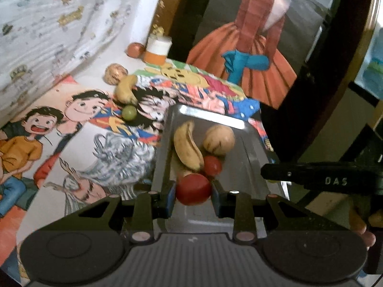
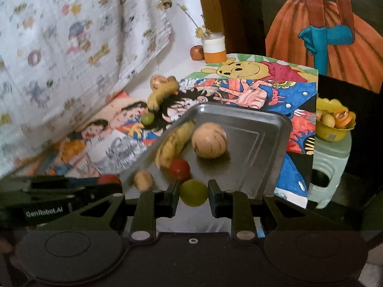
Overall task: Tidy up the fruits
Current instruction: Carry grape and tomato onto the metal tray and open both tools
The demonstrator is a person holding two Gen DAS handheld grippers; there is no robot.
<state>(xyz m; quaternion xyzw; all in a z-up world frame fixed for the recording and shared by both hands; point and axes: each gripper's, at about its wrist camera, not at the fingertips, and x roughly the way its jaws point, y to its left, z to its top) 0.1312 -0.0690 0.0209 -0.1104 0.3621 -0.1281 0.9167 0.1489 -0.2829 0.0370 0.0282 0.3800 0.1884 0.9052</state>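
We hold a fruit in each tool. The left gripper (image 1: 194,192) has its jaws clamped on a red fruit (image 1: 193,189), and the right gripper (image 2: 193,192) has its jaws clamped on a green fruit (image 2: 193,192). Both are poised over the near end of the metal tray (image 2: 261,141), which lies straight ahead of and below both sets of jaws on the picture-covered desk (image 1: 79,129).

Ahead of our jaws the tray already carries a banana (image 1: 185,147), its long axis running away from us, a round pale fruit (image 1: 219,139) to its right, a small red fruit (image 1: 212,165) and a small tan one (image 2: 143,180).

The bare tray floor lies ahead and to the right of the jaws, so we judge the right hand nearer to free space; the left sits just before the small red fruit. Loose fruit stays on the desk beyond and left: another banana (image 1: 125,88) and a green grape-like fruit (image 1: 129,112).
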